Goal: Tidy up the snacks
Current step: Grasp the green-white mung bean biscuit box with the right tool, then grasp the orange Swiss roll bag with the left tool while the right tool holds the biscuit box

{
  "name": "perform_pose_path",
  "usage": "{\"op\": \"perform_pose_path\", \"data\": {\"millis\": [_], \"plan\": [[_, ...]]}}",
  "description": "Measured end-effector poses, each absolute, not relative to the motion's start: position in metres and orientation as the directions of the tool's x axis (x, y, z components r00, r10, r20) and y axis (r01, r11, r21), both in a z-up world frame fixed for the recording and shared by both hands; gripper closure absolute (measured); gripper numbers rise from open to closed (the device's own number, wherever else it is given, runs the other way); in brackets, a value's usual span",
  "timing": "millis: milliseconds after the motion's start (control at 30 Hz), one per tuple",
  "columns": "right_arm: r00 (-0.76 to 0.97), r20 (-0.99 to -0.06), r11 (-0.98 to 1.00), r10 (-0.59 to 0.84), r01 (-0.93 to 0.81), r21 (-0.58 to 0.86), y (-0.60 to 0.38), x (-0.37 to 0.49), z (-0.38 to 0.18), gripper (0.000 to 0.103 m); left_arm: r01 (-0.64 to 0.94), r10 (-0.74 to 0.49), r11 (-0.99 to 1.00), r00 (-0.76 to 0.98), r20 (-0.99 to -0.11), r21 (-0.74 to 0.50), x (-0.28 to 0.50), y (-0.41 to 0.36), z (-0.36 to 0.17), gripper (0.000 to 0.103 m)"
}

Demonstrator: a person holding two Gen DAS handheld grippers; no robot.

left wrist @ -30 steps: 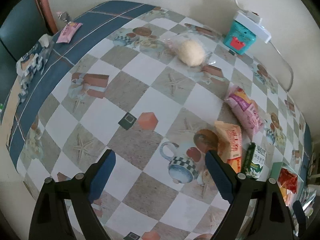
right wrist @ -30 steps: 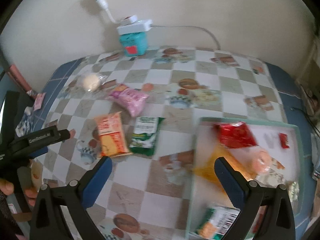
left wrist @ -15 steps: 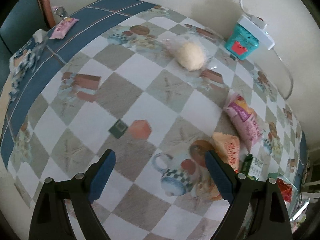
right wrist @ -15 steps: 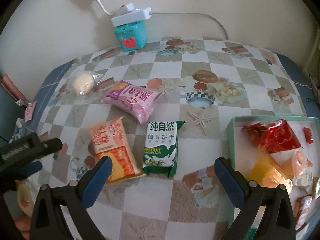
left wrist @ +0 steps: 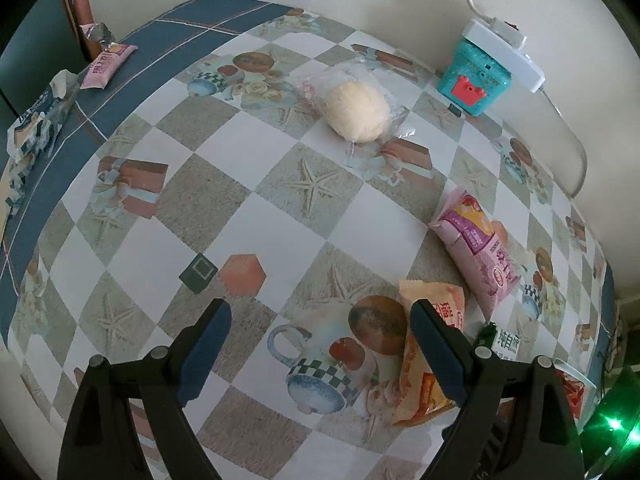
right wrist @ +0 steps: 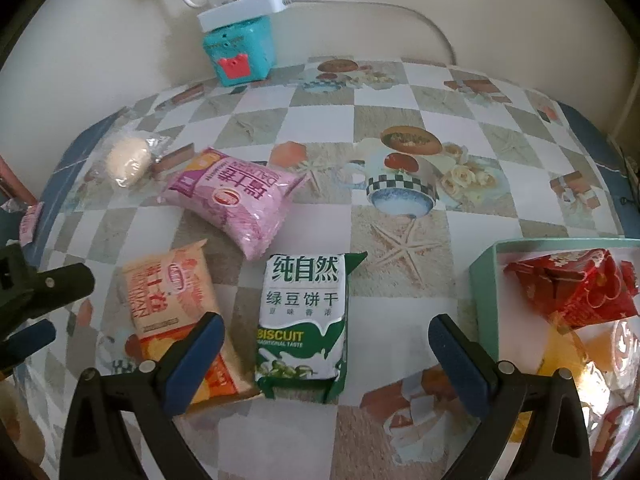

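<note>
My right gripper [right wrist: 326, 338] is open and empty, low over a green biscuit pack [right wrist: 303, 315] lying between its fingers. An orange snack pack [right wrist: 172, 306] lies to its left, a pink pack [right wrist: 236, 196] behind, and a wrapped pale bun [right wrist: 127, 160] at the far left. A teal tray [right wrist: 486, 280] at the right holds a red packet [right wrist: 576, 292] and other snacks. My left gripper [left wrist: 320, 334] is open and empty above the tablecloth, with the orange pack [left wrist: 430, 356] by its right finger, the pink pack [left wrist: 478, 250] beyond it and the bun [left wrist: 356, 111] farther back.
A teal box [right wrist: 240, 50] with a white power strip on top stands against the back wall. A small pink packet [left wrist: 106, 65] and a crumpled wrapper [left wrist: 38, 120] lie at the table's left edge. The left gripper's tip [right wrist: 44, 288] shows at the left of the right wrist view.
My right gripper has moved left and down from over the tray to over the green biscuit pack. My left gripper has moved forward across the table, toward the bun and packs.
</note>
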State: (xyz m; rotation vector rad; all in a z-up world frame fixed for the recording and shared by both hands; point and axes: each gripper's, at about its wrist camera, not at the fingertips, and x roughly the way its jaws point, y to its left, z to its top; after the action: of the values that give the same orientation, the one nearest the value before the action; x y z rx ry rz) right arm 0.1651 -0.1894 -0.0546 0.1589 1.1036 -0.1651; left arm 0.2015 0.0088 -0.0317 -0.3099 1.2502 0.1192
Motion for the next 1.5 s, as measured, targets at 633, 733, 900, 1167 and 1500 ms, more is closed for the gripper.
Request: {"op": "perform_pose_path", "data": {"millis": [633, 733, 900, 1167, 1500], "plan": [[0.506, -0.862, 0.985, -0.029, 0.162, 0.062, -0.189, 0.154, -0.055, 0.058, -0.143, -0.14, 0.971, 0.301, -0.943, -0.19, 0.208, -0.032, -0.033, 0.012], [0.504, -0.863, 0.982, -0.031, 0.175, 0.067, -0.195, 0.152, -0.055, 0.058, -0.117, -0.145, 0.975, 0.295, -0.944, -0.187, 0.209, -0.042, -0.033, 0.012], [0.499, -0.866, 0.976, -0.032, 0.203, 0.081, -0.207, 0.148, -0.054, 0.058, -0.082, -0.153, 0.979, 0.293, -0.944, -0.184, 0.209, -0.054, -0.033, 0.012], [0.494, -0.869, 0.973, -0.021, 0.208, 0.095, -0.211, 0.146, -0.053, 0.058, -0.05, -0.15, 0.984, 0.272, -0.951, -0.17, 0.21, -0.064, -0.042, 0.012], [0.483, -0.875, 0.973, -0.021, 0.21, 0.092, -0.212, 0.146, -0.054, 0.058, -0.067, -0.094, 0.991, 0.227, -0.969, -0.112, 0.211, -0.067, -0.056, 0.012]]}}
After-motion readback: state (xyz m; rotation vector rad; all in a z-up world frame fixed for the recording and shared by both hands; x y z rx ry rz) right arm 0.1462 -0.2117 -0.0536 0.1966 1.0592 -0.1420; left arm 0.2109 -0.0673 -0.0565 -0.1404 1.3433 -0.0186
